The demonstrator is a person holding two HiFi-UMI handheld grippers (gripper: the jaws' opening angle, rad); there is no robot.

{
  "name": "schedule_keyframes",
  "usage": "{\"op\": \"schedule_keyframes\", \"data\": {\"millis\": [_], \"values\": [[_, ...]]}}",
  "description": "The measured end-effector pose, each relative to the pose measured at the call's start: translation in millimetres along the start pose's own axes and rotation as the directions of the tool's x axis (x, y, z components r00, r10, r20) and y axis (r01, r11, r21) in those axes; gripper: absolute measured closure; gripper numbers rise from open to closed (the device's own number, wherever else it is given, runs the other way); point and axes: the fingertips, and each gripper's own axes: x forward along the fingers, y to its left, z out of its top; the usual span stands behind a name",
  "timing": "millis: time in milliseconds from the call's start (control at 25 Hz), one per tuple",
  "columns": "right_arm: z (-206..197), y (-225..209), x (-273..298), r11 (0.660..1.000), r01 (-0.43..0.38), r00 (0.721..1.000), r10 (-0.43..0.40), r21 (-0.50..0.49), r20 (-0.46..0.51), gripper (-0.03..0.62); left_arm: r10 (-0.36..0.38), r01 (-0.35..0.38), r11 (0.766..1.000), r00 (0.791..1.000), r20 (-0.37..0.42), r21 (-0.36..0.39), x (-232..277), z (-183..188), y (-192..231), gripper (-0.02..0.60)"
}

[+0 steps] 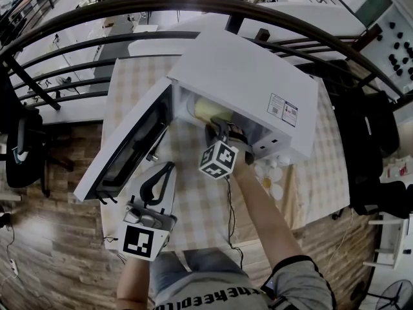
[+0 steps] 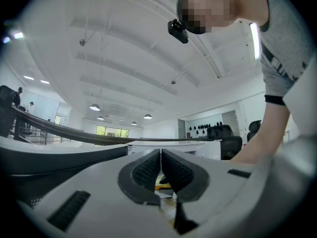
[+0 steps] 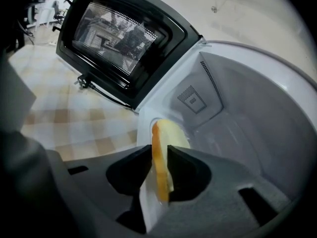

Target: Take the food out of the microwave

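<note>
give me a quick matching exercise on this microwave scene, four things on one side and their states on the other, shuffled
Things:
1. microwave door
2. left hand-held gripper
3. right hand-held gripper
4. tablecloth

States:
a. jaws together, nothing between them
b. checked pattern
c. swung open
d. yellow food between its jaws

Pairs: 1-c, 2-a, 3-d, 4-b

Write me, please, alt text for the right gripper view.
The rim of a pale yellow round dish sits between the dark grey fingers of the right gripper, inside a white microwave. Its black-framed door hangs open at upper left, above a checked tablecloth.
</note>
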Motion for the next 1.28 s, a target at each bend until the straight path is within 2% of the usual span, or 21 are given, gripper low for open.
{"op": "schedule_keyframes", "data": {"millis": [440,640,1280], "values": [[0,-3,5,1.000,0.021,1.000,-0.021,-0.006,-0.004,0.451,0.010,-0.010,1.000,1.000,-0.005,-0.001,0,-1,1,0.571],[-7,-1,12,1.000,0.019,0.999,-0.019,-0.010,-0.034,0.454,0.015,-0.015,1.000,1.000,-0.006,0.005,-1,-1,-2,0.571],[-3,0,-1,0.995,-0.002,1.000,0.004,0.100,-0.018,0.471,0.023,-0.023,1.000,1.000,-0.003,0.022,-7,8,-3,0.571]]}}
